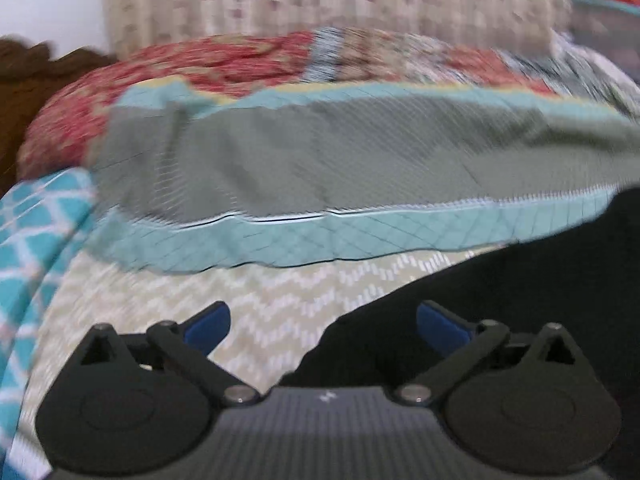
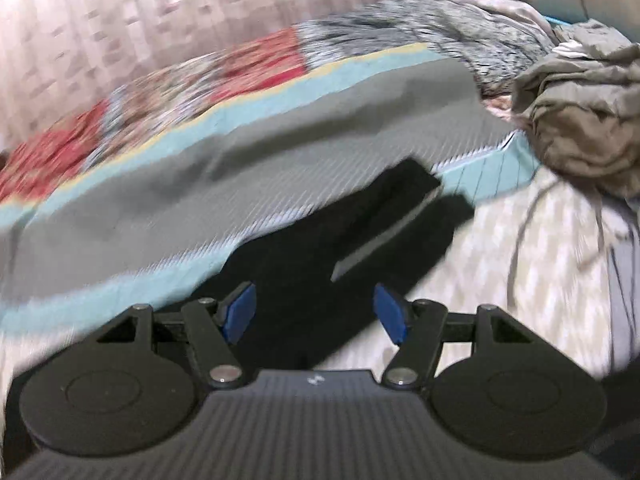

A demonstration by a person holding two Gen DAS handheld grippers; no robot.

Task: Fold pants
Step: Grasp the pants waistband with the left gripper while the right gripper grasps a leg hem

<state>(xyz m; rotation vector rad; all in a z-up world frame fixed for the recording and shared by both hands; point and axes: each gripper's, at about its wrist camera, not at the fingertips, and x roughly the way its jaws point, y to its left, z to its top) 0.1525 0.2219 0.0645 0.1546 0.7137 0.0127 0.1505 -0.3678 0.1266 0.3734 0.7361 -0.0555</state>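
A: Where are the black pants?
B: Spread on the chevron bedspread, legs reaching onto the grey-and-teal quilt. Soft and limp, I'd judge; pinch a hem or the waistband.
A: The claws?
B: Left gripper and right gripper both gape, holding nothing.
A: Obstacles?
B: Blur hides detail, but a crumpled khaki garment sits near.
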